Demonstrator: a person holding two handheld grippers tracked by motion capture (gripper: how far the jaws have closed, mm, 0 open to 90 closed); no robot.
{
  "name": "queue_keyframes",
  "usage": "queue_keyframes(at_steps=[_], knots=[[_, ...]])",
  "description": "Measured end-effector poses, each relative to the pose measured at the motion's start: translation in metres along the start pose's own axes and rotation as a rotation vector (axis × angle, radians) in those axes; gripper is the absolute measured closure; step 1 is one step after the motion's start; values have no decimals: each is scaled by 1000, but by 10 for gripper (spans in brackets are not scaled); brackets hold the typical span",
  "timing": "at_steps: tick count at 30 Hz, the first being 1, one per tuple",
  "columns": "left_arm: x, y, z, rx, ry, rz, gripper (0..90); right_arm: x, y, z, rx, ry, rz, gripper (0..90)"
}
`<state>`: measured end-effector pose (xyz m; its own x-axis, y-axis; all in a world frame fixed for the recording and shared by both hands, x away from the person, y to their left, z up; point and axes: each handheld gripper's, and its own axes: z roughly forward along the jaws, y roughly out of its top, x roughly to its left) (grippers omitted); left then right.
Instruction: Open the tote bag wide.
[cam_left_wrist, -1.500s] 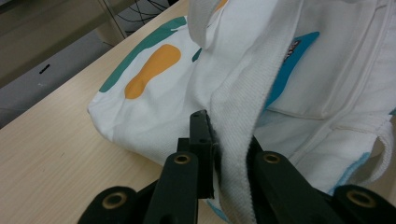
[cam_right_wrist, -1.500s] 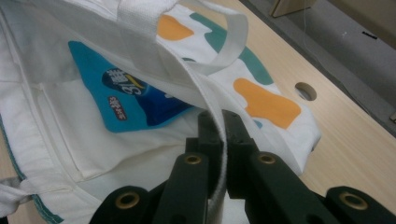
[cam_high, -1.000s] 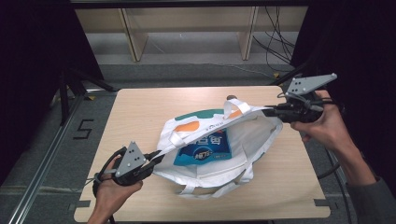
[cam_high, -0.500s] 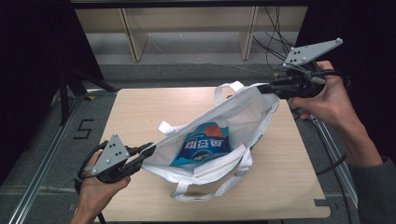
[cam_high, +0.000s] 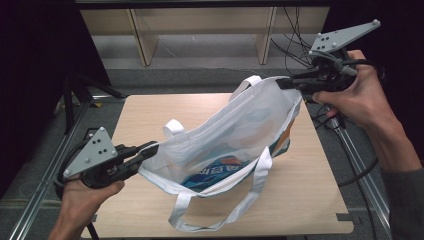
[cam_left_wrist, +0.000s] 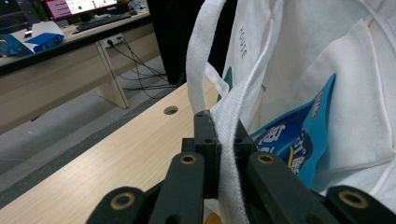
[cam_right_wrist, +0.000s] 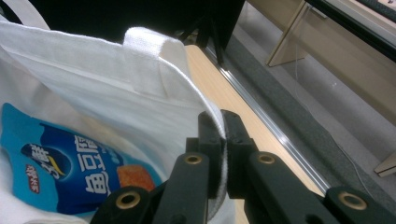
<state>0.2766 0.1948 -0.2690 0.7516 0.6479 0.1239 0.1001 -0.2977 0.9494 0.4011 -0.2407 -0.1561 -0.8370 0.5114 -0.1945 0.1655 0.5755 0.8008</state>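
Observation:
A white tote bag (cam_high: 240, 125) hangs stretched between my two grippers above the wooden table (cam_high: 145, 115), its bottom still resting on the top. My left gripper (cam_high: 150, 148) is shut on the near-left rim of the bag; the left gripper view shows the white hem (cam_left_wrist: 229, 140) pinched between the jaws of this gripper (cam_left_wrist: 219, 126). At the far right, my right gripper (cam_high: 282, 82) is shut on the opposite rim, and its own view shows this gripper (cam_right_wrist: 222, 126) clamping the fabric edge (cam_right_wrist: 154, 84). A blue snack packet (cam_high: 220, 170) (cam_left_wrist: 294, 140) (cam_right_wrist: 70, 163) lies inside the bag.
One bag handle loop (cam_high: 215, 220) droops toward the table's front edge. Metal rails (cam_high: 350, 150) run along both sides of the table. Wooden shelving (cam_high: 200, 30) and cables (cam_high: 290, 45) stand behind it. The left gripper view shows a desk with a monitor (cam_left_wrist: 70, 7) off to the side.
Both grippers have risen and drawn apart with the bag's rim in them. The bag went from lying flat to hanging open, its right side lifted well off the table.

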Motion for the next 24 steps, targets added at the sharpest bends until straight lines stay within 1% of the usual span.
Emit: queue_keyframes(at_steps=[1, 2, 3, 4, 5, 6, 7, 8, 9, 10, 11, 12, 13, 14, 15, 16, 17, 19, 20, 21, 23, 24], knots=[[1, 2, 0, 3, 1, 3, 862, 0, 1, -1, -2, 2, 12, 888], [2, 3, 1, -1, 6, 2, 862, -1, 2, -1, -11, -3, 8, 888], [5, 2, 3, -7, 6, -5, 862, -4, 2, 0, -13, -18, 6, 888], [8, 0, 6, -2, 9, -12, 862, -4, 2, 0, -13, -18, 6, 888], [14, -5, 16, 6, 5, -37, 862, -9, 0, 6, 20, -20, 20, 888], [14, -5, 16, 6, 5, -37, 862, -9, 0, 6, 20, -20, 20, 888], [18, -8, 21, -12, 2, -55, 862, -12, -3, 12, 21, -33, 25, 888], [23, -9, 26, -23, 2, -76, 862, -16, -5, 15, 29, -32, 42, 888], [25, -8, 29, -30, 6, -76, 862, -23, -8, 19, 13, -35, 62, 888], [28, -6, 33, -33, 7, -78, 862, -26, -9, 21, 19, -25, 87, 888], [31, -5, 38, -27, 9, -71, 862, -34, -11, 27, 22, -47, 102, 888], [34, -3, 42, -15, 13, -72, 862, -38, -12, 30, 35, -55, 100, 888], [36, -2, 47, -8, 24, -65, 862, -38, -12, 30, 35, -55, 100, 888], [37, -3, 52, 6, 26, -57, 862, -41, -13, 33, 49, -65, 112, 888], [38, -3, 56, 20, 26, -50, 862, -44, -15, 37, 59, -70, 109, 888], [39, -4, 61, 27, 14, -58, 862, -47, -18, 40, 70, -78, 120, 888], [40, -6, 64, 29, 9, -61, 862, -52, -23, 45, 75, -70, 140, 887], [39, -11, 73, 41, 2, -71, 861, -60, -30, 52, 65, -66, 162, 887], [39, -13, 76, 46, -2, -70, 861, -64, -34, 57, 73, -58, 189, 887], [38, -16, 80, 54, -6, -70, 861, -66, -36, 60, 72, -66, 182, 887], [37, -23, 90, 80, -15, -72, 861, -69, -41, 69, 77, -92, 198, 887], [37, -26, 92, 88, -17, -74, 861, -73, -45, 74, 87, -96, 213, 887]])
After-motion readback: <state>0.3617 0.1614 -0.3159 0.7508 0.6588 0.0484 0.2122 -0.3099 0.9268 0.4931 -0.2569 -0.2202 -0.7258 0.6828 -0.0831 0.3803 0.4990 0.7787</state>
